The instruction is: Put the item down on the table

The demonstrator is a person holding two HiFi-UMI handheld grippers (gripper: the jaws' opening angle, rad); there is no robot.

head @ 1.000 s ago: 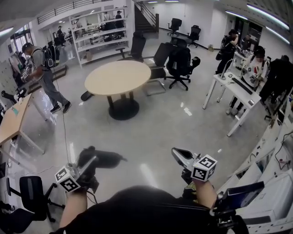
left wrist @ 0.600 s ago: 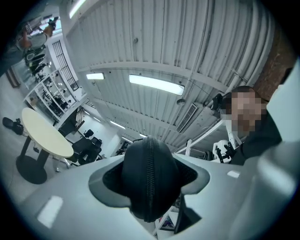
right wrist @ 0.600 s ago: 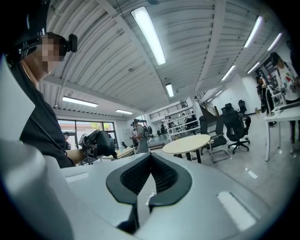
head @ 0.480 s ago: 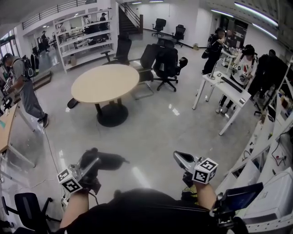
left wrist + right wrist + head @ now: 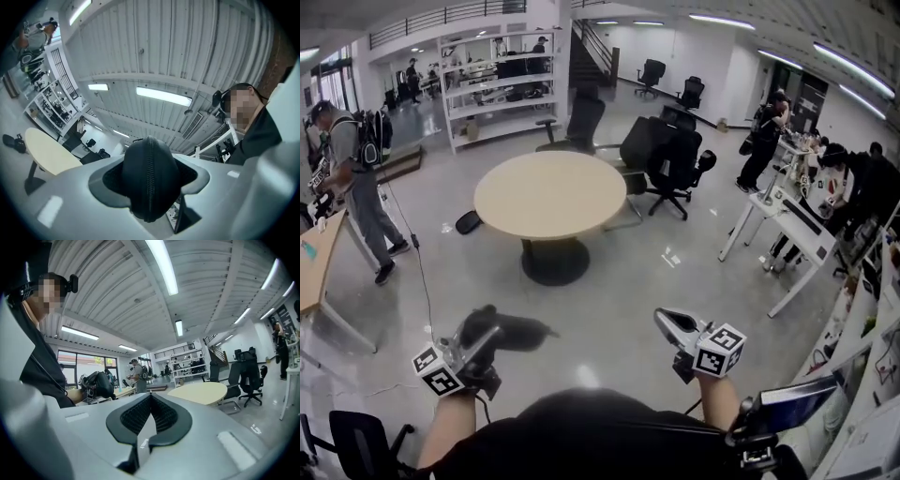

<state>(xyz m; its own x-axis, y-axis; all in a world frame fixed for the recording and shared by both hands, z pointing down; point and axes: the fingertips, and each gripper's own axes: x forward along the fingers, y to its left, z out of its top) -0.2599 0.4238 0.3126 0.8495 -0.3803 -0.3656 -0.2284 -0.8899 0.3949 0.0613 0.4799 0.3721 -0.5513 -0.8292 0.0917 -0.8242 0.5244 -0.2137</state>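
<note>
Pinching a black zippered case (image 5: 149, 178) in the left gripper (image 5: 485, 343), pads pressing on its two sides, zip seam running up the middle and the case's body bulging past the pads. Holding that case in the air, low at the left of the head view, over the grey floor (image 5: 609, 291) and well apart from any tabletop. Holding the right gripper (image 5: 667, 322) pressed together on nothing, pad tips meeting, well to the right of the left one. Facing a round table (image 5: 548, 192) with a pale top on a black pedestal, straight ahead. Looking across an open stretch of glossy floor towards the table's near edge. Noting a dark flat object (image 5: 469, 222) on the floor just left of the pedestal. Crowding the table's far and right sides with black office chairs (image 5: 675, 155), and backing them with white shelving (image 5: 497, 80). Narrowing the room at the left with a wooden desk (image 5: 314, 262), a person with a backpack (image 5: 352, 169) beside it and a black chair (image 5: 361, 441) near the left elbow. Closing the right side with a white desk (image 5: 787, 220) and several people standing round it.
</note>
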